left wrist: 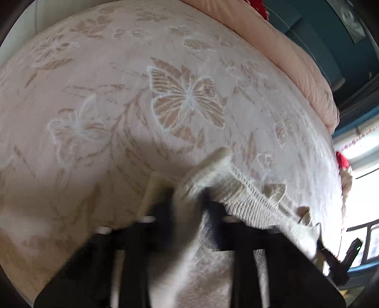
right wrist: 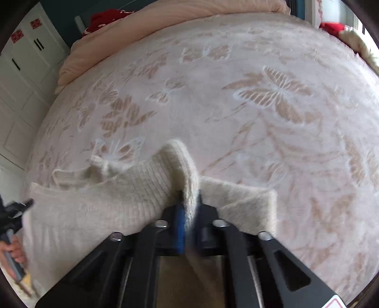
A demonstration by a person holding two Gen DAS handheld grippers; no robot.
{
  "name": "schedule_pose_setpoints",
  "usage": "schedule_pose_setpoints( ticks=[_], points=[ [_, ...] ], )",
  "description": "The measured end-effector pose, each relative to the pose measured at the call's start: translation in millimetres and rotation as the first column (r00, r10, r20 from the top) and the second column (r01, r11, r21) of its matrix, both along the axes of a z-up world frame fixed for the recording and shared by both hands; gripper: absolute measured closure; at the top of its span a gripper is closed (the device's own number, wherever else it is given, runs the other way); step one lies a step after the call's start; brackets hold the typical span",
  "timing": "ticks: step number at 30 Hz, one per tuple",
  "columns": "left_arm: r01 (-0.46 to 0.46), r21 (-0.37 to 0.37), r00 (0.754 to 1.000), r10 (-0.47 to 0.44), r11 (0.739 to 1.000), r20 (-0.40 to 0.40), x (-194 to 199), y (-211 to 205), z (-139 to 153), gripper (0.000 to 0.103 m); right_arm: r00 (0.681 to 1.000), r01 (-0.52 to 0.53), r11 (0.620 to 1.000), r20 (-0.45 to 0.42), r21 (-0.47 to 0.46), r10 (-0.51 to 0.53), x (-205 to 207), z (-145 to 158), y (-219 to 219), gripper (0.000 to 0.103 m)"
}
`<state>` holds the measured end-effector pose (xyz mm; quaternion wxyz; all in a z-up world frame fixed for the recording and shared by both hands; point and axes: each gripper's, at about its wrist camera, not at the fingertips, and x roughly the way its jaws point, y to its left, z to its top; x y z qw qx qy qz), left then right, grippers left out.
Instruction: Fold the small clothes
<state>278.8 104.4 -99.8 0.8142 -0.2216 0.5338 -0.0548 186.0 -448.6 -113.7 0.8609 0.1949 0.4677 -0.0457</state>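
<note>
A small cream knit garment (right wrist: pixel 123 196) with a ribbed band lies on a pale bedspread (right wrist: pixel 236 106) with butterfly patterns. My right gripper (right wrist: pixel 189 201) is shut on a fold of its fluffy edge, the knit bunched up between the two fingers. In the left wrist view the same garment (left wrist: pixel 248 196) stretches to the right, and my left gripper (left wrist: pixel 188 196) is shut on its other ribbed edge, cloth pinched between the dark fingers. The left gripper also shows at the far left edge (right wrist: pixel 16 210) of the right wrist view, held by a hand (right wrist: pixel 14 253).
A peach duvet (right wrist: pixel 165 16) is heaped along the far side of the bed, with something red (right wrist: pixel 106 17) behind it. White cupboard doors (right wrist: pixel 21 71) stand to the left. A window (left wrist: pixel 362 194) lies beyond the bed's right side.
</note>
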Motion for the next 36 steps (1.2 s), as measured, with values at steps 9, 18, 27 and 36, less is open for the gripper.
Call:
schedule_pose_setpoints(
  ticks=[9,18,27,36],
  points=[
    [0.038,0.086,0.995,-0.046,0.996,0.087,14,-27,26,0.09,0.994,0.109,0.994,-0.005,0.01,-0.109,-5,-2,-30,0.091],
    [-0.006,0.189,0.978,-0.033,0.982,0.205,-36,-32,60,0.08,0.986,0.068,0.997,0.159,-0.049,-0.059,-53,61,27,0.074],
    [0.129,0.175,0.989,-0.139,0.976,0.043,-78,-76,2,0.066,0.996,-0.093,0.994,0.013,0.048,0.093,-51,-22,87,0.096],
    [0.089,0.083,0.992,-0.096,0.993,0.082,-94,-51,10,0.066,0.995,0.098,0.995,0.005,0.023,-0.098,-131,8,9,0.092]
  ],
)
